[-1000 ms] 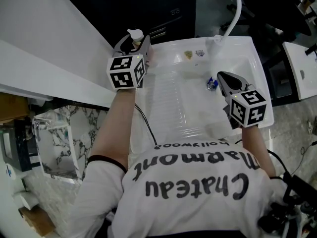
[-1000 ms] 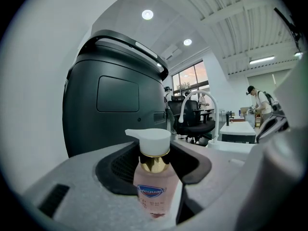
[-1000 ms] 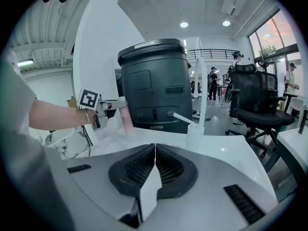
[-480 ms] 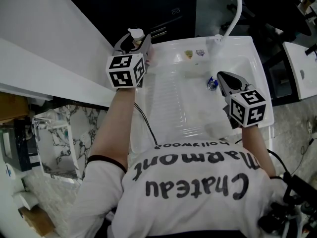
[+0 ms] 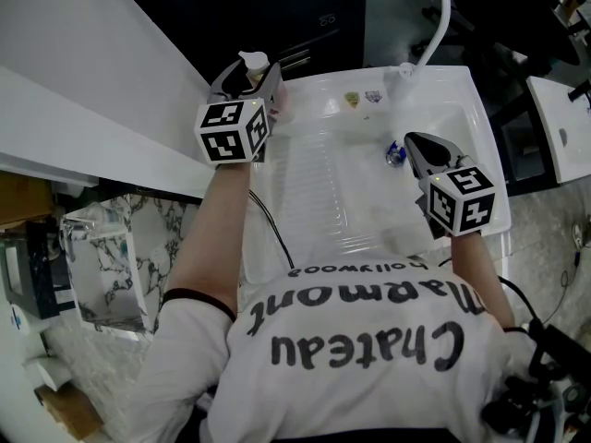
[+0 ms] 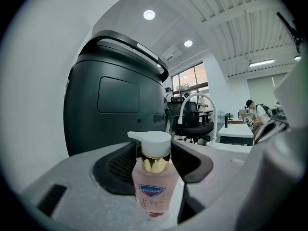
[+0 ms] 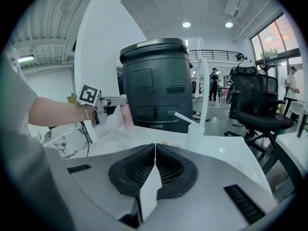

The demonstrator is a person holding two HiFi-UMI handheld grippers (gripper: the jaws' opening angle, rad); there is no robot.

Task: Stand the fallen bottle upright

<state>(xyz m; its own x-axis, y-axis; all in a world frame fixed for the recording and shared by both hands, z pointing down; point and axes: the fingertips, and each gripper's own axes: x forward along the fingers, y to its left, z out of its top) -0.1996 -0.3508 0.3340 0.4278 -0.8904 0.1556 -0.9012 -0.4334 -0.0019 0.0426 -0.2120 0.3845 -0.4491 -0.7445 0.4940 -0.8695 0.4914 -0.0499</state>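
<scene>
Now the left tool (image 5: 247, 83) is opening around the bottle (image 6: 153, 177), upright between its jaws; right tool (image 7: 154, 153) sits closed, empty, well off to the side.

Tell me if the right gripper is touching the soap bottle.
Apart. Head view: the right gripper hangs over the sink, the bottle stands across it.

Left gripper (image 5: 251, 79) fingers opening around the bottle (image 6: 153, 179); right gripper (image 7: 155, 152) fingers together.
</scene>
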